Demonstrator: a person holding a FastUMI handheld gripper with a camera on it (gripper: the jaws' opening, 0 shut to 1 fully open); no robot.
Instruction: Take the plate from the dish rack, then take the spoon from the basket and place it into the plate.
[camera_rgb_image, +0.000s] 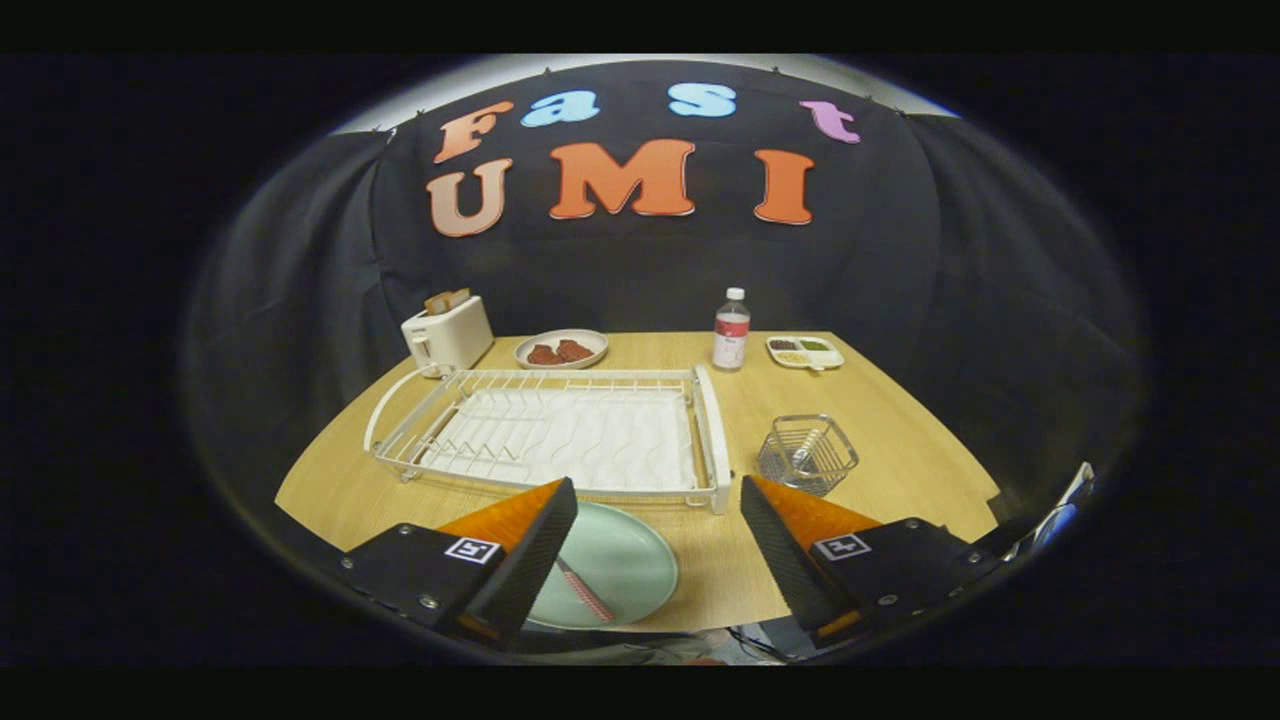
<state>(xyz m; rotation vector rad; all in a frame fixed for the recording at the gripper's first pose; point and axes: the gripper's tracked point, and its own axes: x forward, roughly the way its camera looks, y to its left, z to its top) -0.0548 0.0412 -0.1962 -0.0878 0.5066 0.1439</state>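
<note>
A pale green plate (620, 560) lies flat on the wooden table, in front of the white dish rack (560, 435) and partly behind my left finger. A spoon with a pink patterned handle (585, 592) rests in the plate, by the left finger's inner edge. My gripper (660, 535) is open, fingers wide apart with nothing between them, raised above the table's near edge. The clear wire basket (807, 454) stands to the right of the rack, just beyond my right finger; something small and pale lies inside it.
At the back of the table stand a white toaster (447, 335), a dish with brown food (561, 349), a water bottle (731, 330) and a small divided tray (804, 351). Black cloth walls close the booth.
</note>
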